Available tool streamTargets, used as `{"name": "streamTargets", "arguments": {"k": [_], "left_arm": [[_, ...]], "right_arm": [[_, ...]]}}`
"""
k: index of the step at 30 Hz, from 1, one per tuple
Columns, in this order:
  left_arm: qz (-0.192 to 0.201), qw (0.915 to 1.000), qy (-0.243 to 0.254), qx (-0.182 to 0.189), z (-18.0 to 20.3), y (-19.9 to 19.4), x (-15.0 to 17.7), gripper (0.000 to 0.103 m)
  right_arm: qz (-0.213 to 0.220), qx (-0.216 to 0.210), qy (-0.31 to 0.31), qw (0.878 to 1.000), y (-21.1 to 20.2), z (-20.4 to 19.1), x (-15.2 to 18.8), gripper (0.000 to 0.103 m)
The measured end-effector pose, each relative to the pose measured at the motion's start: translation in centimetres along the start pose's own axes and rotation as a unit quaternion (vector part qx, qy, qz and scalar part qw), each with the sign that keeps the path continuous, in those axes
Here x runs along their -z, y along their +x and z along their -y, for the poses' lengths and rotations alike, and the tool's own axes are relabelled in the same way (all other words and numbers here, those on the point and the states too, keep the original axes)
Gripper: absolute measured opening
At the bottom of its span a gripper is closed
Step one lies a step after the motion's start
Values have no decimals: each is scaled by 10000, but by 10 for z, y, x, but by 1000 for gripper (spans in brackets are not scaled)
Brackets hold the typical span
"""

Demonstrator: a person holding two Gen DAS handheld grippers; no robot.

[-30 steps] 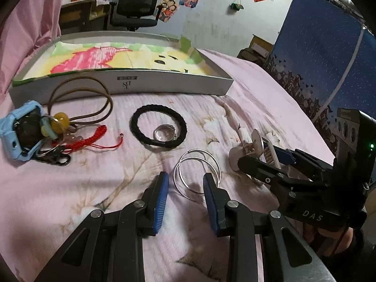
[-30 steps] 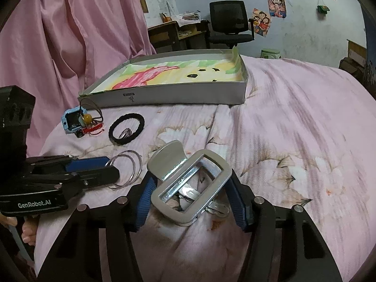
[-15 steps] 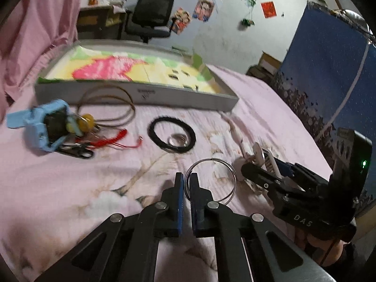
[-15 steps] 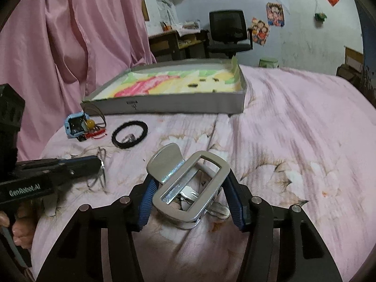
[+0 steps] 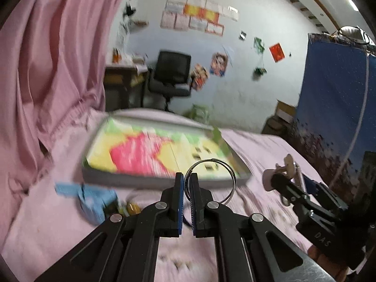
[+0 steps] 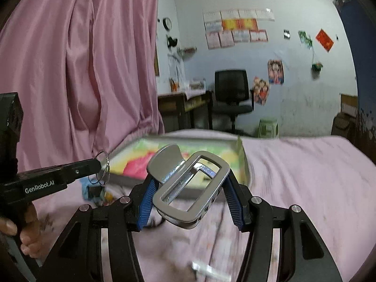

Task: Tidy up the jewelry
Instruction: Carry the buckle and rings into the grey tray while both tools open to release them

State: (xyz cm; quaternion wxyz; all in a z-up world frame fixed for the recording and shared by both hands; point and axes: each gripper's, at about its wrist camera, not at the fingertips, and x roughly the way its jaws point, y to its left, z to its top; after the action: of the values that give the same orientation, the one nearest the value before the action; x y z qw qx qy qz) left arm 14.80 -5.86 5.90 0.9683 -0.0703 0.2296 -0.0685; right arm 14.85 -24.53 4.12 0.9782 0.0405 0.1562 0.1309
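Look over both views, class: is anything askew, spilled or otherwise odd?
Nothing is spilled or damaged. The left gripper pinches the silver rings by one edge, so they hang off to its side. The right gripper holds the metal clip tilted. The box ahead is blurred.

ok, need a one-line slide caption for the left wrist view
Left tongs shut on thin metal hoops, raised above the pink bedspread in front of the shallow box; image motion-blurred.

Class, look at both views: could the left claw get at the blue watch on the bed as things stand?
Probably not: the left claw is shut on the silver rings, lifted above the bed, so its grip is taken. The blue watch lies unblocked below.
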Motion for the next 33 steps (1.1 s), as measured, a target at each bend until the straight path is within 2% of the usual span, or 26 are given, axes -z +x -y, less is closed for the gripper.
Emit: {"name": "streamTargets", "arguments": {"k": [6, 11, 13, 16, 21, 24, 28, 33], "left_arm": [[443, 9984, 171, -315, -8, 23, -21, 5], [378, 9975, 200, -566, -17, 55, -30, 5], [217, 9976, 193, -634, -19, 69, -32, 5], [-255, 9975, 4, -658, -27, 97, -33, 5], [-1082, 9907, -351, -749, -40, 137, -28, 5], [-1396, 9861, -410, -808, -43, 149, -19, 5], [-1674, 9815, -399, -845, -45, 160, -13, 5], [-1763, 9802, -314, -850, -43, 163, -12, 6]], "right_arm": [[224, 14, 52, 9997, 41, -1, -22, 50], [58, 25, 179, 9998, 83, 0, -25, 50], [-110, 59, 189, 9997, 98, 2, -20, 50], [-446, 86, 271, 9986, 117, 6, -8, 50], [-761, 84, 460, 9960, 135, 15, 1, 50], [-941, 85, 510, 9942, 143, 17, 7, 50], [-1255, 116, 559, 9905, 157, 20, 14, 50], [-1502, 93, 717, 9860, 168, 26, 22, 51]]}}
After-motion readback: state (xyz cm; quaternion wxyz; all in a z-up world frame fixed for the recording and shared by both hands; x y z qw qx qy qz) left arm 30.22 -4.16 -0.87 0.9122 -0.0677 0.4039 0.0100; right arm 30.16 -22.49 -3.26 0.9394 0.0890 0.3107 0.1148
